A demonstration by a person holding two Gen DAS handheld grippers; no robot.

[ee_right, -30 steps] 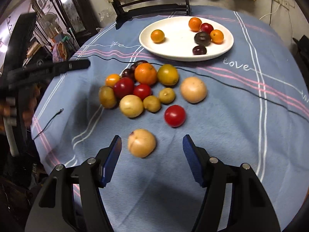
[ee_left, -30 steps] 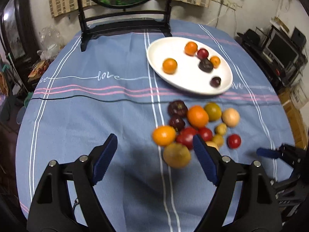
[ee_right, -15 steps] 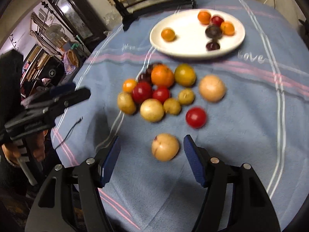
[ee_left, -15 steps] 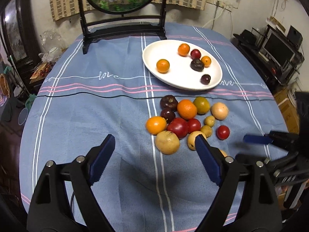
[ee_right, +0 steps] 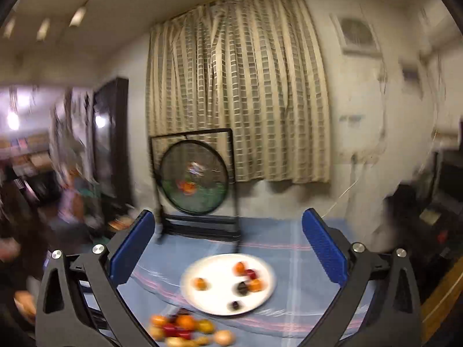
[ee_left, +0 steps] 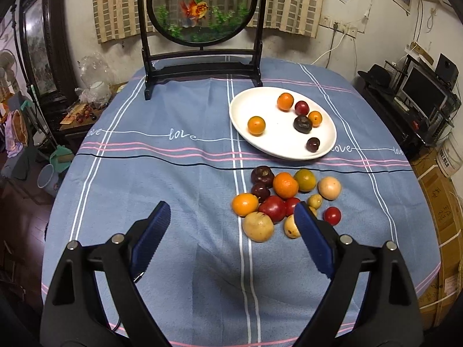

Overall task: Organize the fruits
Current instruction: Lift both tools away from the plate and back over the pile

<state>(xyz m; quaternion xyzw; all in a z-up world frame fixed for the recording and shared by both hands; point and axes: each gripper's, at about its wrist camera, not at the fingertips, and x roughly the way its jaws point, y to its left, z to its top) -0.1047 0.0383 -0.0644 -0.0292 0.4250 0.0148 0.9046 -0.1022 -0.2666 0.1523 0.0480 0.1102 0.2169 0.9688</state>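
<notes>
A pile of several loose fruits, orange, red, yellow and dark purple, lies on the blue tablecloth. Beyond it a white plate holds several small fruits. My left gripper hovers above the cloth just left of the pile. Its jaws are opening and nothing is between them. My right gripper is raised high and points almost level at the curtain. Its jaws are opening wide and are empty. Far below it, blurred, are the plate and the pile.
A round goldfish screen in a dark stand stands at the table's far edge. The tablecloth is bare to the left of the fruits. Cardboard boxes and a shelf with a monitor stand to the right of the table.
The right gripper swung up from over a pale fruit to nearly level, widened, and left the left wrist view. The left gripper rose a little and opened slightly.
</notes>
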